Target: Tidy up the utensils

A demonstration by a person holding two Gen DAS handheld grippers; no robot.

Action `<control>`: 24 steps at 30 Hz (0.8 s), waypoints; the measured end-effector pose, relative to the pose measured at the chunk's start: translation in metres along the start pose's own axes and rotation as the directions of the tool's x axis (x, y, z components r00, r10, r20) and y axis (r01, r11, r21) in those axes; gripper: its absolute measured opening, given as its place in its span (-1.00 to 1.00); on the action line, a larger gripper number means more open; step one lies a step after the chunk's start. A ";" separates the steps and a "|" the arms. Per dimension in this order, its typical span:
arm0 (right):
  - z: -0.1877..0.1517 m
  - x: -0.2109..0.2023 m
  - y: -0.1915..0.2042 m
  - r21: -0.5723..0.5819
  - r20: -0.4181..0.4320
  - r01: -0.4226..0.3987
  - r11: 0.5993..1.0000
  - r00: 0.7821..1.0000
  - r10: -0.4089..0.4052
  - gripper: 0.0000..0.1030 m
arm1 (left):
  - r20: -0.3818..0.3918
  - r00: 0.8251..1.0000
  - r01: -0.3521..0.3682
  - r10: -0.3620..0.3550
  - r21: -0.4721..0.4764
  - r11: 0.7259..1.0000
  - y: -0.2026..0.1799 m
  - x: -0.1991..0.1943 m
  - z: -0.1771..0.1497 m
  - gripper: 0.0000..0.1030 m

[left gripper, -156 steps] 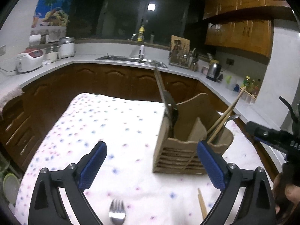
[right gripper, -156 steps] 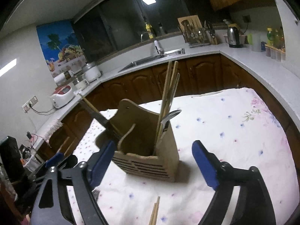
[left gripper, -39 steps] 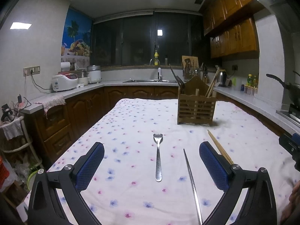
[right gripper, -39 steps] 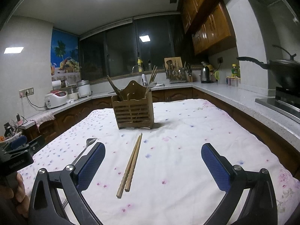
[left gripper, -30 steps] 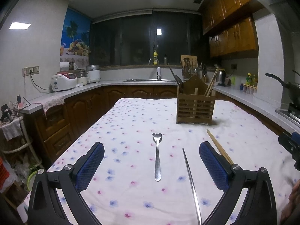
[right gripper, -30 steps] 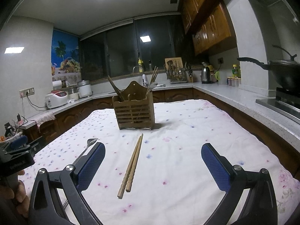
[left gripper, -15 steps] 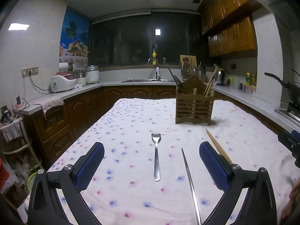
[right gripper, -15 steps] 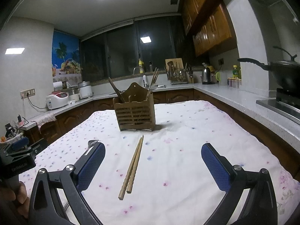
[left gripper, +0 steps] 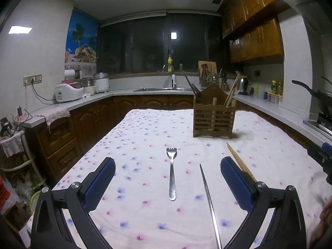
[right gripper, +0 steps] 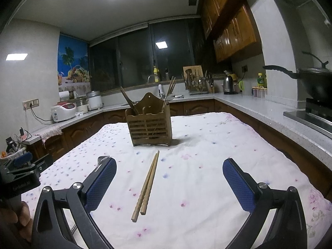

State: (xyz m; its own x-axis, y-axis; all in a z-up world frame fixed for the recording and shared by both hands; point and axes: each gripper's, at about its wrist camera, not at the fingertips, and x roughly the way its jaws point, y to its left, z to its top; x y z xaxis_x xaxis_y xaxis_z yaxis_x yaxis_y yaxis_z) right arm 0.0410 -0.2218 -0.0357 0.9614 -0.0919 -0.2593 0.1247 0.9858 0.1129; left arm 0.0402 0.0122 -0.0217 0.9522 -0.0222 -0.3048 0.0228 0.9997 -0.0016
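A wooden utensil holder (left gripper: 213, 120) stands on the flowered tablecloth (left gripper: 145, 137), with chopsticks and a dark-handled utensil in it; it also shows in the right wrist view (right gripper: 149, 125). A metal fork (left gripper: 171, 172) lies between my left gripper's (left gripper: 167, 178) open fingers, further out. A thin metal rod (left gripper: 209, 203) lies to its right. A pair of wooden chopsticks (right gripper: 147, 186) lies in front of my open, empty right gripper (right gripper: 169, 179); they also show in the left wrist view (left gripper: 240, 162). The fork tines (right gripper: 102, 158) peek past the right gripper's left finger.
Kitchen counters with wooden cabinets ring the table. A rice cooker (left gripper: 68, 92) sits on the left counter, a sink (left gripper: 166, 89) at the back, a wok (right gripper: 315, 83) on the stove at right. The left gripper's body (right gripper: 20, 174) shows at the right view's left edge.
Over the last five seconds both grippers have pulled back from the utensil holder to the near end of the table. In the last second they have hardly moved.
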 end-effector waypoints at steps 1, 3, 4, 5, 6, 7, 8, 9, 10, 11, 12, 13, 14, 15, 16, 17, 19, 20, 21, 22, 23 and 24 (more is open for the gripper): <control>0.000 0.000 0.000 0.000 0.000 -0.001 1.000 1.000 0.001 1.00 | 0.000 1.000 -0.001 0.001 -0.001 1.000 0.000 0.000 0.000 0.99; 0.001 0.000 0.000 0.001 0.004 0.000 1.000 1.000 0.000 1.00 | -0.001 1.000 -0.003 0.003 -0.005 1.000 0.000 0.000 0.000 0.99; 0.002 -0.001 -0.001 0.001 0.005 -0.001 1.000 1.000 0.001 1.00 | 0.000 1.000 -0.003 0.003 -0.006 1.000 0.000 0.000 0.000 0.99; 0.002 -0.001 -0.001 0.001 0.004 0.000 1.000 1.000 0.000 1.00 | -0.001 1.000 -0.003 0.003 -0.006 1.000 0.000 0.000 0.000 0.99; 0.002 -0.001 -0.001 0.002 0.004 -0.001 1.000 1.000 0.001 1.00 | -0.002 1.000 -0.005 0.005 -0.004 1.000 -0.001 0.000 0.000 0.99; 0.002 -0.001 -0.001 0.003 0.004 -0.002 1.000 1.000 0.002 1.00 | -0.003 1.000 -0.005 0.005 -0.002 1.000 -0.001 -0.001 -0.001 0.99; 0.002 -0.001 -0.001 0.002 0.004 -0.001 1.000 1.000 0.001 1.00 | -0.003 1.000 -0.004 0.004 -0.001 1.000 -0.001 -0.001 -0.001 0.99; 0.002 0.000 0.000 0.002 0.003 -0.001 1.000 1.000 0.001 1.00 | -0.005 1.000 -0.005 0.005 0.000 1.000 -0.001 -0.001 -0.001 0.99; 0.002 -0.001 0.000 0.001 0.003 -0.001 1.000 1.000 0.001 1.00 | -0.006 1.000 -0.005 0.005 0.002 1.000 -0.002 -0.001 -0.001 0.99; 0.002 -0.001 -0.001 0.001 0.004 -0.002 1.000 1.000 0.002 1.00 | -0.007 1.000 -0.006 0.006 0.005 1.000 -0.002 -0.001 -0.001 0.99; 0.002 -0.001 0.000 0.001 0.003 -0.002 1.000 1.000 0.002 1.00 | -0.008 1.000 -0.007 0.007 0.007 1.000 -0.003 -0.001 -0.001 0.99; 0.002 -0.001 0.000 0.001 0.004 0.000 1.000 1.000 0.000 1.00 | -0.008 1.000 -0.006 0.006 0.007 1.000 -0.003 -0.002 -0.001 0.99; 0.002 -0.002 0.000 0.001 0.004 -0.001 1.000 1.000 0.001 1.00 | -0.008 1.000 -0.006 0.006 0.007 1.000 -0.004 -0.002 -0.001 0.99; 0.002 -0.002 0.000 0.002 0.006 -0.002 1.000 1.000 0.002 1.00 | -0.008 1.000 -0.006 0.006 0.007 1.000 -0.004 -0.002 -0.001 0.99; 0.002 -0.001 0.000 0.003 0.005 -0.002 1.000 1.000 0.002 1.00 | -0.009 1.000 -0.005 0.005 0.008 1.000 -0.004 -0.003 -0.001 0.99; 0.002 -0.001 0.000 0.003 0.007 -0.003 1.000 1.000 0.003 1.00 | -0.009 1.000 -0.008 0.008 0.010 1.000 -0.005 -0.003 -0.001 0.99; 0.003 -0.002 0.000 0.003 0.009 -0.003 1.000 1.000 0.003 1.00 | -0.008 1.000 -0.010 0.010 0.011 1.000 -0.006 -0.003 0.000 0.99; 0.002 -0.002 0.000 0.004 0.009 -0.003 1.000 1.000 0.003 1.00 | -0.008 1.000 -0.009 0.009 0.011 1.000 -0.006 -0.003 0.000 0.99; 0.003 -0.002 0.001 0.005 0.010 -0.004 1.000 1.000 0.004 1.00 | -0.008 1.000 -0.010 0.010 0.011 1.000 -0.007 -0.003 0.000 0.99; 0.003 -0.002 0.000 0.004 0.009 -0.006 1.000 1.000 0.006 1.00 | -0.005 1.000 -0.011 0.011 0.013 1.000 -0.007 -0.003 0.000 0.99; 0.002 -0.002 0.000 0.003 0.009 -0.005 1.000 1.000 0.005 1.00 | -0.003 1.000 -0.012 0.012 0.015 1.000 -0.007 -0.003 0.000 0.99; 0.002 -0.002 0.000 0.003 0.009 -0.004 1.000 1.000 0.004 1.00 | -0.001 1.000 -0.011 0.011 0.017 1.000 -0.008 -0.004 0.000 0.99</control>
State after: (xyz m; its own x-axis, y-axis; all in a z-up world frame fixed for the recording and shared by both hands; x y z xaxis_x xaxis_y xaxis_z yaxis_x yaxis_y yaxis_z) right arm 0.0398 -0.2218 -0.0330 0.9641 -0.0888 -0.2503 0.1211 0.9858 0.1167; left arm 0.0366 0.0044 -0.0201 0.9519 -0.0116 -0.3061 0.0178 0.9997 0.0176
